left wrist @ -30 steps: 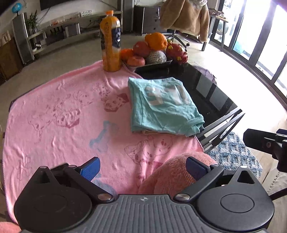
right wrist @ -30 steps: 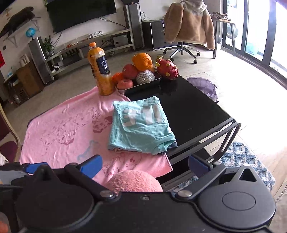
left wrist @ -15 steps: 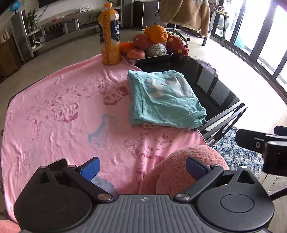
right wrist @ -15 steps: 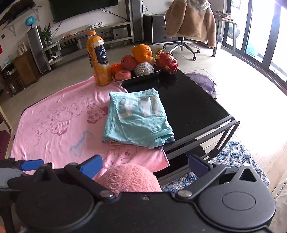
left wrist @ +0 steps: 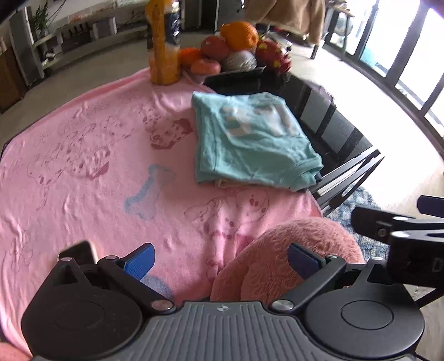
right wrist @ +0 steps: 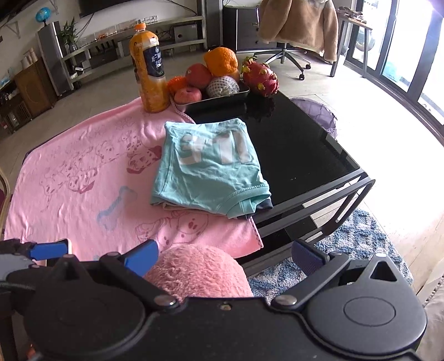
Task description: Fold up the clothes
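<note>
Behind the black glass table [right wrist: 299, 155] the living room is bright: big windows on the right side, an office chair [right wrist: 285, 52] with a brown fluffy coat [right wrist: 299, 19] hanging over its back, and a low shelf unit [right wrist: 111, 52] along the far wall. A pink blanket [right wrist: 75, 172] with printed dogs and a bone covers the left part of the table.

On the blanket's right edge, partly over the bare glass, lies the folded teal shirt [right wrist: 211, 166], with white letters on top and a darker garment showing under its near corner. Beyond the shirt stand an orange juice bottle [right wrist: 149, 69] and a dark tray of fruit [right wrist: 219, 75], with a dragon fruit [right wrist: 260, 77] just beside the tray.

The left gripper [left wrist: 219, 261] hangs above the near edge of the blanket, its blue fingers spread wide with nothing between them; the shirt is ahead of it and a little to the right, well apart. The right gripper [right wrist: 224, 255] is also wide open and empty, with the shirt straight ahead of it. Under both grippers a pink fluffy knee [right wrist: 199, 275] of the person is visible. A blue patterned rug [right wrist: 358, 244] lies on the floor beside the table.
</note>
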### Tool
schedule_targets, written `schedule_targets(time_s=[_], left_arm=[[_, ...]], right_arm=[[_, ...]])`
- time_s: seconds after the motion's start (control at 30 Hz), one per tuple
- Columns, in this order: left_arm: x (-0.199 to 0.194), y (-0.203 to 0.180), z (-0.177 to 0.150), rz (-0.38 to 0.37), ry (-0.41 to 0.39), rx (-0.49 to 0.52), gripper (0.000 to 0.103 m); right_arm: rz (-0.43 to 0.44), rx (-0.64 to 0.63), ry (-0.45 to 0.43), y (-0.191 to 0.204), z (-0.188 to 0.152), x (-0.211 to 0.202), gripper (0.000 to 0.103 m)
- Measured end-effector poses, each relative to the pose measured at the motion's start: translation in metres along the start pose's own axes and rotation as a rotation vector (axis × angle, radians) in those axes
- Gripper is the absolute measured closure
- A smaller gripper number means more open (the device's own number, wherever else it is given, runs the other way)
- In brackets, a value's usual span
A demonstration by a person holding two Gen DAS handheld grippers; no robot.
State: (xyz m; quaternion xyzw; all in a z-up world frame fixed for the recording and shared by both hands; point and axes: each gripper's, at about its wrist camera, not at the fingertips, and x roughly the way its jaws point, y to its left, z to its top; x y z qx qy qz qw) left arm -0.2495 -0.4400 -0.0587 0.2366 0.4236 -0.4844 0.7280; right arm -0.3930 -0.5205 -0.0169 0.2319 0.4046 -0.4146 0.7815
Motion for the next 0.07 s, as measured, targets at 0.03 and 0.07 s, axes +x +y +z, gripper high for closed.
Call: schedule_targets(time_s=[0.03,0.07], left_arm=[[-0.0011,-0.0006,-0.0005,0.005,-0.018,0.005,0.001],[-0.0022,-0.0009,-0.0007,0.013,-0.034,0.010,0.001]], right_arm=[[-0.001,-0.001,0.001,0.0004,0.0000,0.0008,0.000],[-0.002,-0.002,0.002,0.0008,0.0000,0.0015,0.000]])
